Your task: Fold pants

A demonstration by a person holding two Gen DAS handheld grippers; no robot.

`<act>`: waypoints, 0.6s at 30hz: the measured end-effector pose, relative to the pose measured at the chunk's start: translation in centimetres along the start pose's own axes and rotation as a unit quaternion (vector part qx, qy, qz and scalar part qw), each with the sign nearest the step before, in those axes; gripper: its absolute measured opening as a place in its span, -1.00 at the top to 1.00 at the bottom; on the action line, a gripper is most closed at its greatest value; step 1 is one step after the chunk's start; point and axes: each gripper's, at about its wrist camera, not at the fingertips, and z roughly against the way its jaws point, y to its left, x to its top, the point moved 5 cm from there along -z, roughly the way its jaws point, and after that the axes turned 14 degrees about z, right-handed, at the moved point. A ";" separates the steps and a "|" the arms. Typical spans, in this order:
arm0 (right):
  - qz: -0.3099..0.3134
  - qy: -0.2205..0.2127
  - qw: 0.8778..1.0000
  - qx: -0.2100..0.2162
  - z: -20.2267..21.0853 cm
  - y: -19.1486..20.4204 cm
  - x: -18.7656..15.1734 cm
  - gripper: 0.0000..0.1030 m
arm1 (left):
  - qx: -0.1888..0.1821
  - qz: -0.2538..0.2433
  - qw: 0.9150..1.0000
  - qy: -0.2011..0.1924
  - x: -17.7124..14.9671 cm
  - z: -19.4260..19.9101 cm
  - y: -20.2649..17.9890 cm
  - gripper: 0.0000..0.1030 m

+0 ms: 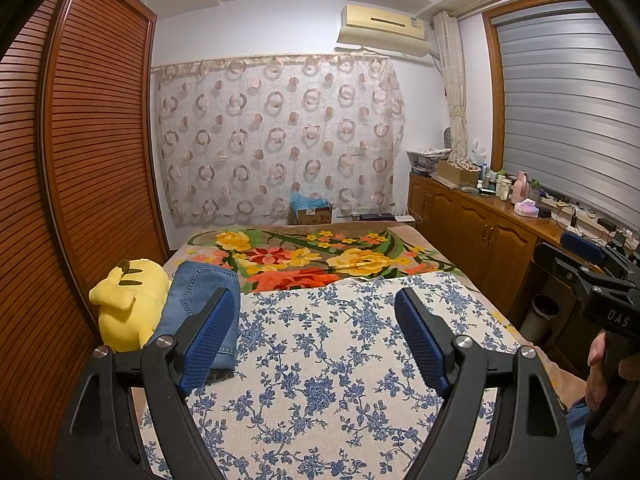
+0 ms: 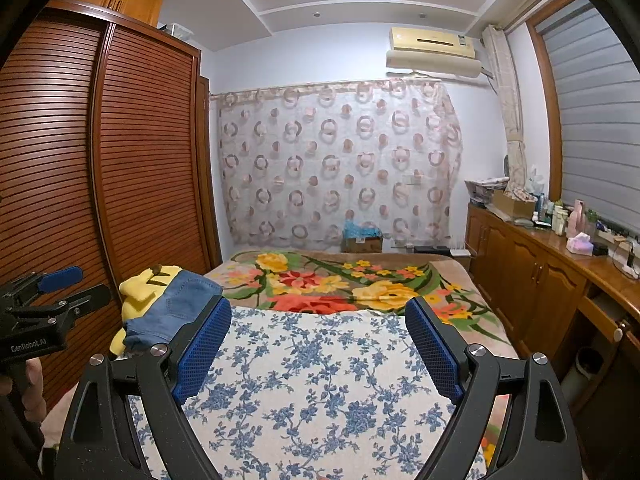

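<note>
The blue denim pants lie folded in a compact stack at the left edge of the bed, against a yellow plush toy; they also show in the right wrist view. My left gripper is open and empty, held above the blue-flowered white cloth, with the pants just beyond its left finger. My right gripper is open and empty over the same cloth. Each gripper shows at the edge of the other's view: the right one, the left one.
A bright floral blanket covers the far half of the bed. A slatted wooden wardrobe stands close on the left. A wooden cabinet with bottles and clutter runs along the right. A cardboard box sits beyond the bed.
</note>
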 end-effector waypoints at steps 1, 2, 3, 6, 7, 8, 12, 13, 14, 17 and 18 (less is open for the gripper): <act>0.000 0.000 1.000 0.000 0.0 0.0 0.0 -0.74 | 0.000 0.000 1.000 0.000 0.0 0.0 0.0 -0.61; 0.001 0.000 1.000 0.000 0.0 0.0 -0.1 -0.75 | 0.000 0.000 1.000 0.000 0.0 0.0 0.0 -0.61; 0.000 0.000 1.000 0.000 0.0 0.0 0.0 -0.75 | 0.000 0.000 1.000 0.000 0.0 0.0 0.0 -0.61; 0.001 -0.001 1.000 0.000 0.0 0.0 0.0 -0.75 | 0.000 0.000 1.000 0.000 0.0 0.0 0.0 -0.61; 0.001 0.000 1.000 0.000 0.0 0.0 0.0 -0.75 | 0.000 0.000 1.000 0.000 0.0 0.0 0.1 -0.61; 0.001 0.000 1.000 0.000 0.0 0.0 0.0 -0.75 | 0.000 0.000 1.000 0.000 0.0 0.0 0.0 -0.61; 0.000 0.000 1.000 0.000 0.0 0.0 -0.1 -0.75 | 0.000 0.000 1.000 0.000 0.0 0.0 0.0 -0.61; 0.000 0.000 1.000 0.000 0.1 0.0 -0.2 -0.75 | 0.000 0.000 1.000 -0.001 0.0 0.0 0.1 -0.61; 0.000 0.000 1.000 -0.001 0.1 0.0 -0.1 -0.75 | 0.000 0.000 1.000 0.000 0.0 0.0 0.1 -0.61; 0.000 0.000 1.000 0.000 0.1 0.0 -0.1 -0.75 | 0.000 0.000 1.000 0.000 0.0 0.0 0.1 -0.61; 0.000 0.000 1.000 -0.001 0.1 0.1 -0.1 -0.75 | 0.000 0.000 1.000 0.000 0.0 0.0 0.1 -0.61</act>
